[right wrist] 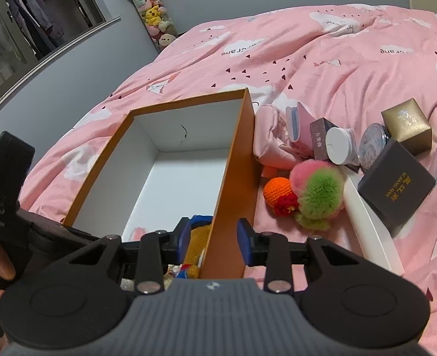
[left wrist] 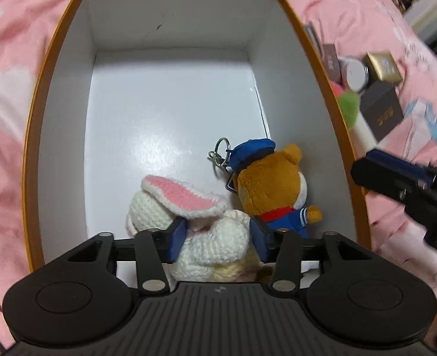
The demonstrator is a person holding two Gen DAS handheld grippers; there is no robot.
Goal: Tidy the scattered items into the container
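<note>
Box (left wrist: 280, 59) under steeply down-tilted L gripper (left wrist: 218, 237)

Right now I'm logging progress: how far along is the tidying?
Done: bear in the box. In hand: left gripper lowers the bunny inside; right gripper straddles the box wall. Left: pompom, orange ball and small boxes on the bed.

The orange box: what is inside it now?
Inside the orange box lie a white crochet rabbit and a brown bear keychain, side by side. The left gripper hides whatever lies beneath the rabbit.
</note>
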